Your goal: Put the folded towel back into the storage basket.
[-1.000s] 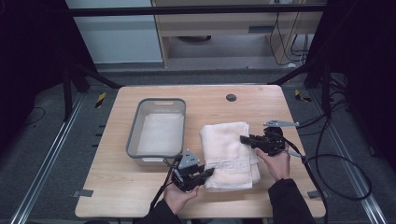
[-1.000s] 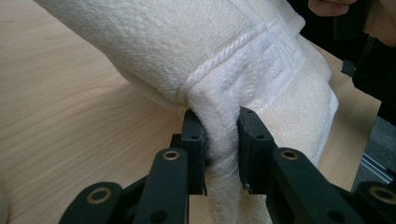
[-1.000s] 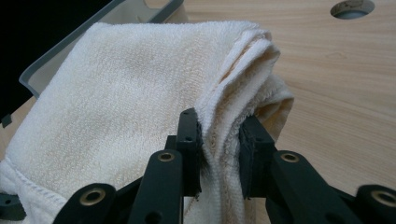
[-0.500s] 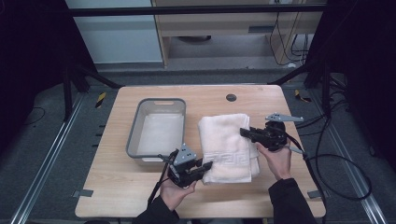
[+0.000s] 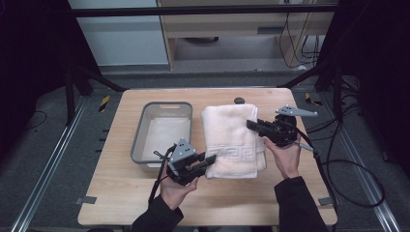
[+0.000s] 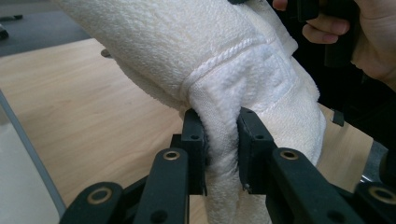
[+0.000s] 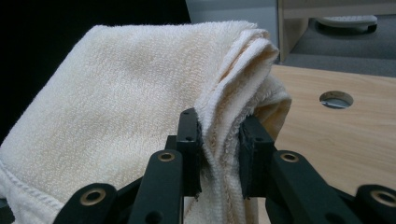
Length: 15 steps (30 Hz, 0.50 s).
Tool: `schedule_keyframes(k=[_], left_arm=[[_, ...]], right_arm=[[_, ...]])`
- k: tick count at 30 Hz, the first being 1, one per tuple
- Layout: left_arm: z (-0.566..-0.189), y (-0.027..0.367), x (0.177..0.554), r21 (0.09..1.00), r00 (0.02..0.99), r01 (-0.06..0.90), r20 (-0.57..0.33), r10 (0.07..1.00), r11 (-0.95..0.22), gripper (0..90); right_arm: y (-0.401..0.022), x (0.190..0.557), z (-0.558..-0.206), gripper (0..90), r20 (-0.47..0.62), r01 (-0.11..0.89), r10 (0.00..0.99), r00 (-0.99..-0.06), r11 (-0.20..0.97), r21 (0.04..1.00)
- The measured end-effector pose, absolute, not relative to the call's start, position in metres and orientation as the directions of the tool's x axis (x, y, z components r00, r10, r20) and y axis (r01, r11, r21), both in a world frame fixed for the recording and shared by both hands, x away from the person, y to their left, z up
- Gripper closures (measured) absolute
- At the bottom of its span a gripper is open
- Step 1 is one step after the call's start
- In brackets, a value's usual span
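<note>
Step in hand: both ends of a folded towel (image 5: 232, 140) are being gripped and the lift appears to be under way.

Left hand-held gripper (image 5: 207, 160), lower centre of the high view: its jaws are clamping a bunched fold at the towel's near left corner. In the left gripper view the cloth (image 6: 224, 93) is filling the gap between the two black jaws and sagging away from them, clear of the wood behind it.

Right hand-held gripper (image 5: 255, 125), right of centre in the high view: its jaws are pinching several stacked layers of the towel's right edge. In the right gripper view the layered edge (image 7: 219, 135) is sitting between the jaws, with the rest of the cloth spreading toward the upper left of that frame.

Location of the towel: it is lying in the middle of the surface (image 5: 121, 193), just to the right of the grey tray (image 5: 140, 133), with its patterned band toward the bottom of the frame. The far end near the round hole (image 5: 239, 100) seems to be resting on the wood; how far the gripped ends are off it cannot be told from above.

Judgement on the next move: the two grips will need to rise together and evenly, keeping the folds from slipping apart. If the tray is the destination, the carry is running toward the left of the frame, and the towel's length against the tray's opening will call for care in lowering. Risk: the right grip is holding loose layers, and an inner layer could slide out.
</note>
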<state>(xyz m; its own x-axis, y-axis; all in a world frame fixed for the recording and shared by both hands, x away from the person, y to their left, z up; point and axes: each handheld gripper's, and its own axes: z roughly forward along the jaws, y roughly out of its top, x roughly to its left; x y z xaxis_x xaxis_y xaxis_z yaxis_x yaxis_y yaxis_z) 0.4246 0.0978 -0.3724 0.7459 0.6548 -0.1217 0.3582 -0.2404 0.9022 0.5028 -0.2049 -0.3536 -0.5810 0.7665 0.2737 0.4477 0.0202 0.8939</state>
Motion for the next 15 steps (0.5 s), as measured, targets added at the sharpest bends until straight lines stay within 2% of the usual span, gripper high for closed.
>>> schedule_keyframes(k=[15], left_arm=[[-0.351, 0.112, 0.431, 0.922, 0.729, 0.327, -0.106, 0.676, -0.208, 74.4]], right_arm=[[-0.189, 0.508, -0.335, 73.5, 0.259, 0.372, 0.772, -0.58, -0.031, 0.928]])
